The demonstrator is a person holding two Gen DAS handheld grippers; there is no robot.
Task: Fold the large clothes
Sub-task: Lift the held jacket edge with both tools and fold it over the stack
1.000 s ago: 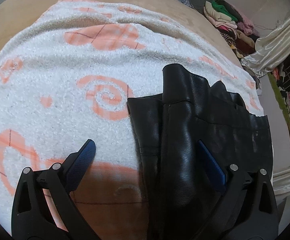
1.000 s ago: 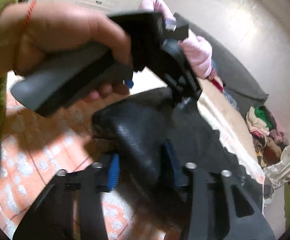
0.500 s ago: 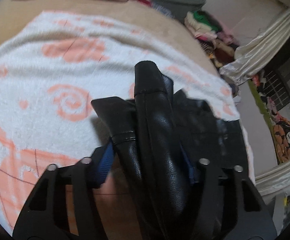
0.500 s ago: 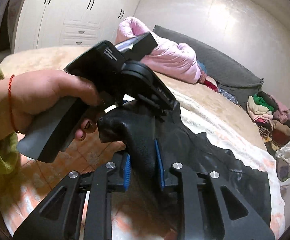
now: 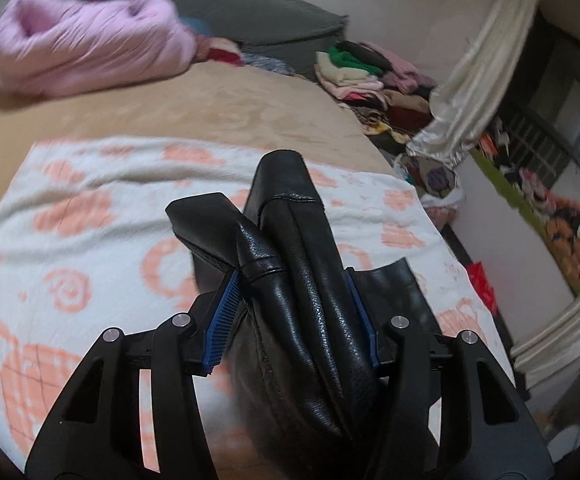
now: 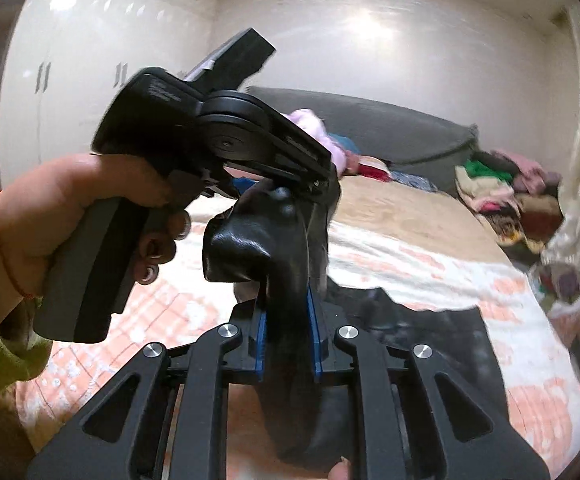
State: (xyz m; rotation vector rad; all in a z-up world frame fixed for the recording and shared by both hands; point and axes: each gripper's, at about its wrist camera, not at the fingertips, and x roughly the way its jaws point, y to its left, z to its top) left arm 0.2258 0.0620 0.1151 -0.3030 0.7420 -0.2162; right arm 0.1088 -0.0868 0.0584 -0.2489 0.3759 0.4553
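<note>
Above blanket, both tongs clamp jacket.

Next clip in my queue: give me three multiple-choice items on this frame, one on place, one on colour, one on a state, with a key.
1. Where does the pink puffy jacket lie?
A. at the far end of the bed
B. on the floor
C. in a gripper

2. What colour are the pads on the left gripper fingers?
A. red
B. blue
C. white

3. How is the black leather garment held?
A. by neither gripper
B. by the left only
C. by both

Key: A, it rests beside the grey headboard; B, blue ribbed pads show; C, the right gripper also clamps it.
</note>
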